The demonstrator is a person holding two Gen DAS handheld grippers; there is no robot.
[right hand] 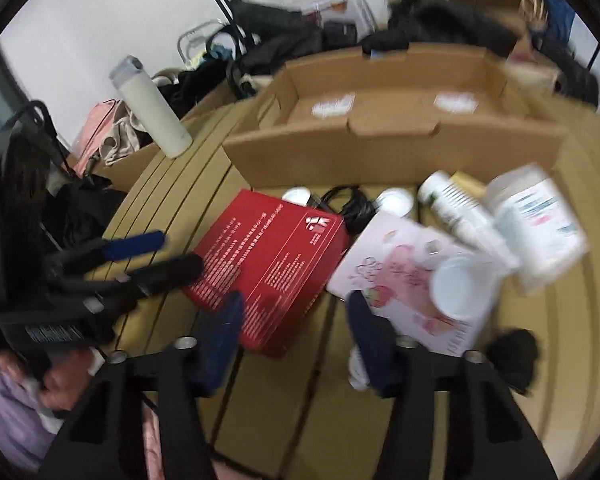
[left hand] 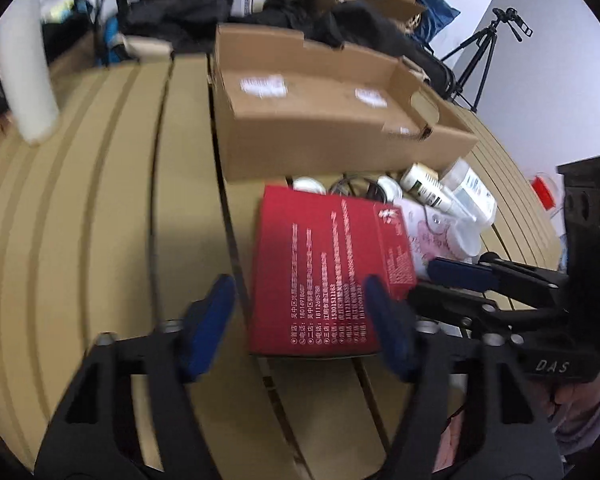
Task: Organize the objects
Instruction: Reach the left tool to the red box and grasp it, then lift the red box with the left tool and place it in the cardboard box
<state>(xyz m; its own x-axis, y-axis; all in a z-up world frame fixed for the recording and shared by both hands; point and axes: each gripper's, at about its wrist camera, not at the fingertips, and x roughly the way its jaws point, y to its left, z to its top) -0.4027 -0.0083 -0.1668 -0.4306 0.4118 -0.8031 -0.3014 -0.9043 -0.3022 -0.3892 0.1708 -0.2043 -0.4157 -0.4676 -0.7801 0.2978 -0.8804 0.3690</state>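
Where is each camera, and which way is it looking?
Left wrist: sits on the left claw, looking forward over the red box to the cardboard tray; its own open blue fingers show, and the right claw at the right.
Right wrist: sits on the right claw, facing the same pile and the pink box; its open fingers, the left claw and a hand show.
Shared: red box, tray, white bottles.

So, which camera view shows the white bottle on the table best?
The right wrist view: the white bottle shows whole, cap included, tilted by the fisheye. In the left wrist view the bottle is blurred, with its top cut off at the edge.
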